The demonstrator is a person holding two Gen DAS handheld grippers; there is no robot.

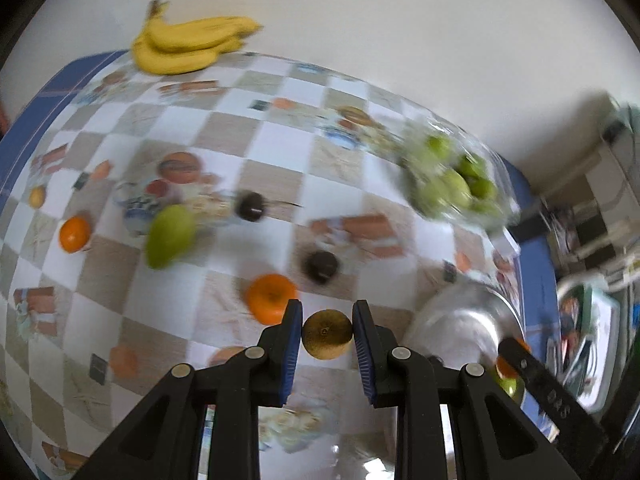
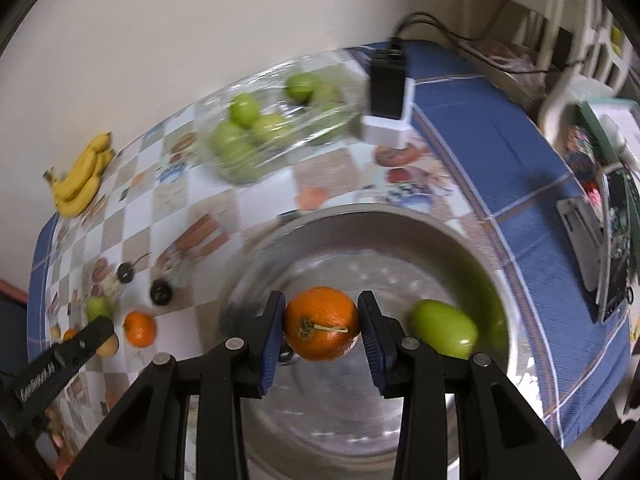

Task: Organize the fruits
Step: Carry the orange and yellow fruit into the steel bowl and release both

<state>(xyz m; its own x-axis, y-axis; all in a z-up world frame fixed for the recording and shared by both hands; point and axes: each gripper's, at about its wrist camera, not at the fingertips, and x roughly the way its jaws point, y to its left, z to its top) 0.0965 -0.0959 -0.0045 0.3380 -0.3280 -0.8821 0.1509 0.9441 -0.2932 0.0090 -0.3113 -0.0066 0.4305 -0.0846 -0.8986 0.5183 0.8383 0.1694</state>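
left tool point(image 1: 327, 334) gripping brown fruit point(image 1: 327, 334), right tool point(image 2: 322, 324) gripping orange point(image 2: 322, 324) (over metal bowl point(image 2: 460, 240))

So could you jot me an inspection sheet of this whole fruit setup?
Surface: checkered tablecloth with blue border.
Job's things: metal bowl holding a green fruit; bananas, orange, green mango and two dark fruits loose on the table.
Clutter: plastic bag of green fruit; black box on white base.
Grippers: left gripper holds a brownish round fruit; right gripper holds an orange with stem over the bowl.
Cables: black cables behind the box.
Surroundings: plain wall.
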